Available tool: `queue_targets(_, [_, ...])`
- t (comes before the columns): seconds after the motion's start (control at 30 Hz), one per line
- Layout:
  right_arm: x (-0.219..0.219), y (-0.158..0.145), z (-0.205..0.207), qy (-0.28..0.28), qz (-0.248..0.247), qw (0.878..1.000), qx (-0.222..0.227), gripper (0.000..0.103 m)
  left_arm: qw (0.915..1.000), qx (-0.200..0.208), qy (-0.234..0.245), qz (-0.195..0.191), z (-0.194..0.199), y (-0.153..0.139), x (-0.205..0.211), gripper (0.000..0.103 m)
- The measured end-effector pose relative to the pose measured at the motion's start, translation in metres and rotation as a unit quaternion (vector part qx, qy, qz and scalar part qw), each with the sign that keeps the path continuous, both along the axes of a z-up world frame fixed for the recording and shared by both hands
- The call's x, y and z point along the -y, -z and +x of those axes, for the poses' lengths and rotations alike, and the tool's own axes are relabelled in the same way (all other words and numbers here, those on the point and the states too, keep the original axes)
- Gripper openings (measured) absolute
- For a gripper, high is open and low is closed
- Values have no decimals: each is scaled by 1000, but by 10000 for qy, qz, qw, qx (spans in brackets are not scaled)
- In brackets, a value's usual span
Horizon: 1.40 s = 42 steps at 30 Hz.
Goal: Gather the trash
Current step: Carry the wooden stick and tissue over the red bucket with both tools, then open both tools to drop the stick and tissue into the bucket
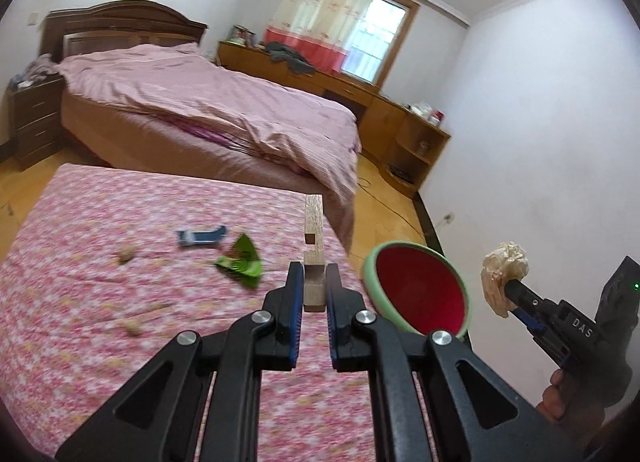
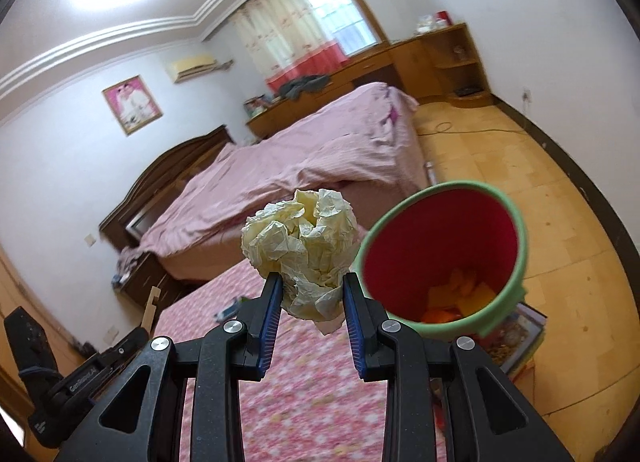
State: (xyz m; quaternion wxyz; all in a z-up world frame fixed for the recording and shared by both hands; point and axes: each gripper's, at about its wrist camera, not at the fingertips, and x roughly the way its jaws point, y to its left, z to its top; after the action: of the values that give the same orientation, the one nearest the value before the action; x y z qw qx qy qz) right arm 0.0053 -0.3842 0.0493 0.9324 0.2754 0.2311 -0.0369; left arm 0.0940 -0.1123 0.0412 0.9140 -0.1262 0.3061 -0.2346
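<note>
While the left gripper is clamped narrowly on a notched wooden stick that stands up between its pads, the right gripper holds a crumpled ball of pale yellow paper pinched between its blue-lined fingers. Seen from the left wrist view, that paper ball sits at the tip of the right gripper, raised off the surface and just to the right of a green bin with a red inside. From the right wrist view the bin lies just right of the paper, its mouth tilted toward the camera, with some orange and yellow scraps in its bottom.

Under both grippers spreads a worktop covered in a pink floral cloth. Lying on it, well left of the stick, are a crumpled green wrapper, a blue and white packet just behind the wrapper, and two small brownish bits, all blurred. A hand grips the handle of the right gripper at the lower right edge of the left wrist view.

Beyond the worktop stands a bed with a pink striped cover and a dark wooden headboard.
</note>
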Motion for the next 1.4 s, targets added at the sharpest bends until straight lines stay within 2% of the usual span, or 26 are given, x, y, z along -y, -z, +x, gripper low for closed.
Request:
queue_targets(0.43, [57,37,13,343,405,9980,-335,31,9961,-200,734,446,27,9,102,9])
queue_targets(0.87, [99,87,38,607,439,9938,-821,32,9845,-669,1380,845,61,59,191,9])
queue_targets(1.17, [114,104,46,650,585,9912,-996,36,9776,-855,1669,955,71,79,223,9])
queue_targets(1.27, [115,104,45,659,624,9910,-986,36,9771,-923,1660,962,71,81,224,19])
queue_targets(1.3, [116,105,45,661,625,9910,-987,36,9774,-923,1640,964,70,81,224,26])
queue_targets(1.4, [117,105,45,654,621,9909,-1002,37,9787,-931,1549,970,71,80,220,28])
